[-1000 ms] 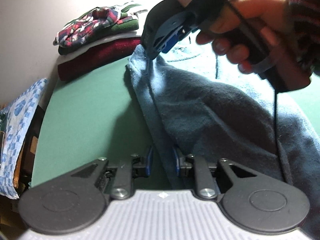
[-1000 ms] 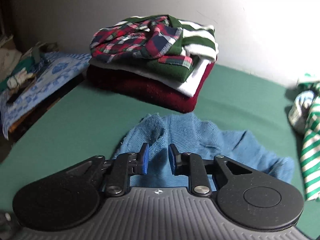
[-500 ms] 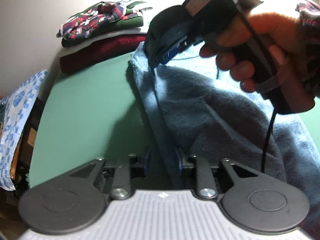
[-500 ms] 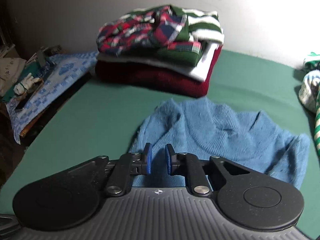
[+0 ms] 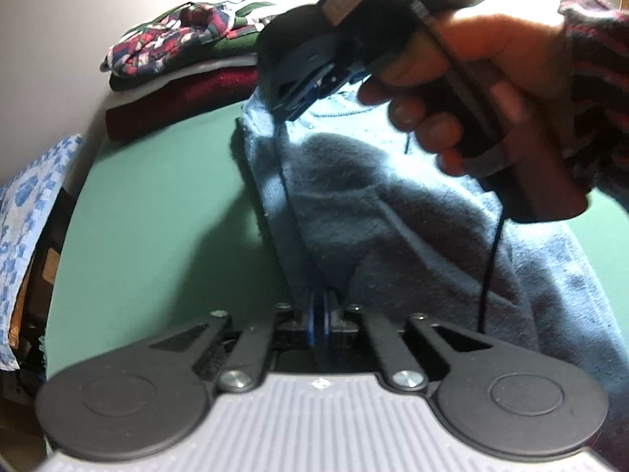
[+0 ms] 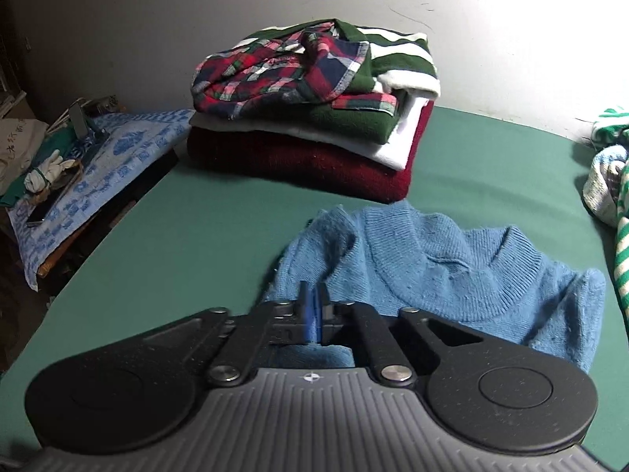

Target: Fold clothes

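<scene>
We see one blue sweater (image 6: 452,275) on the green table (image 6: 177,244); our two grippers, left gripper (image 5: 319,316) and right gripper (image 6: 312,314), both pinch its edge, beside one stack of folded clothes (image 6: 314,118).

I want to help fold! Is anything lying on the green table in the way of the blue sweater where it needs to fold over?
Nothing visible. Both grippers, left and right, pinch the blue sweater. The stack of folded clothes sits apart, behind it on the green table.

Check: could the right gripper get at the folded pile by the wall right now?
Probably not yet: the right gripper is shut on the blue sweater. Bare green mat lies before the folded pile.
</scene>
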### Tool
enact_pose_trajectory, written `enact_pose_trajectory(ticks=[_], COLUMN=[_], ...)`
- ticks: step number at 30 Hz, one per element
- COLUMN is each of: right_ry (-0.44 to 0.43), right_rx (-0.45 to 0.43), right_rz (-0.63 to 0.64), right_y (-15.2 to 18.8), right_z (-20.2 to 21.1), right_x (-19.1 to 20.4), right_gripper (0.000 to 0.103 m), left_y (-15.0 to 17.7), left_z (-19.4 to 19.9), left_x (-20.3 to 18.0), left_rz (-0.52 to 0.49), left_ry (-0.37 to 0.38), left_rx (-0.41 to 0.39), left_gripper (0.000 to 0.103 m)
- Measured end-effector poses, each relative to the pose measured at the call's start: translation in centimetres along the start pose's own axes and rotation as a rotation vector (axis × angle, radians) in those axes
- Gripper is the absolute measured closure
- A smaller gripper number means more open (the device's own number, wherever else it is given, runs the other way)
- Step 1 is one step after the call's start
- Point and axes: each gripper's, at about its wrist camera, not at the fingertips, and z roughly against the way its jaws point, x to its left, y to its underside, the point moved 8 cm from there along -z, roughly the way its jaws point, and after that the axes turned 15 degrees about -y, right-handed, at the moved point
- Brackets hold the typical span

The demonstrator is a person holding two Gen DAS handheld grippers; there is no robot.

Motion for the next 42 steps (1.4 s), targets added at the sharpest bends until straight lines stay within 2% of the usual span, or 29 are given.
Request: enact_pose_trajectory(ticks=[5, 6, 7, 10, 15, 19, 24, 27, 31, 36, 38, 42], right_ry=[0.047, 0.051, 0.054, 0.042, -0.007, -0.027, -0.026, -0.036, -0.063, -0.09, -0.068, 0.063], right_rx=[0.032, 0.031, 0.03, 0.004, -0.052, -0.029, -0.008, -0.035, -0.09, -0.085, -0.067, -0.039], right_rz=[-0.036, -0.036, -0.034, -0.025, -0.014, 0.021, -0.014, -0.021, -0.015, 0.068, 0.098, 0.098], right_y=[0.7, 0.7, 0.7, 0.5, -0.3, -0.2, 0.5, 0.0, -1.2, -2.2, -2.4, -2.5], right_z=[-1.3, -1.2, -1.1, -0.4, 0.7, -0.3, -1.4, -0.5, 1.3, -0.6, -1.9, -4.2], right_x=[-0.3, -0.3, -0.3, -0.2, 0.7, 1.5, 0.6, 0.2, 0.0, 0.6, 0.5, -1.8], right_gripper=[0.089, 0.092, 0.1, 0.101, 0.102, 0.101, 0.101, 0.088, 0.09, 0.093, 0.094, 0.1], left_y=[0.1, 0.2, 0.2, 0.1, 0.1, 0.6, 1.7, 2.0, 1.7, 1.8, 2.0, 2.2], left_z=[0.1, 0.1, 0.2, 0.6, 1.4, 2.1, 1.5, 1.7, 2.1, 2.6, 2.7, 3.0], left_x=[-0.5, -0.6, -0.6, -0.6, -0.2, 0.1, -0.7, -1.0, -0.3, -1.0, -1.5, -2.5], left_rz=[-0.005, -0.004, 0.001, 0.01, 0.021, 0.026, 0.002, -0.004, 0.018, -0.01, -0.027, -0.061], left_ry=[-0.007, -0.007, -0.007, -0.005, -0.014, -0.025, -0.018, -0.021, -0.029, -0.021, -0.014, 0.002], left_rx=[-0.005, -0.006, -0.007, -0.015, -0.032, -0.028, 0.008, 0.005, -0.005, -0.017, -0.02, -0.027], left_gripper=[0.103, 0.103, 0.103, 0.103, 0.103, 0.103, 0.103, 0.103, 0.102, 0.099, 0.1, 0.103])
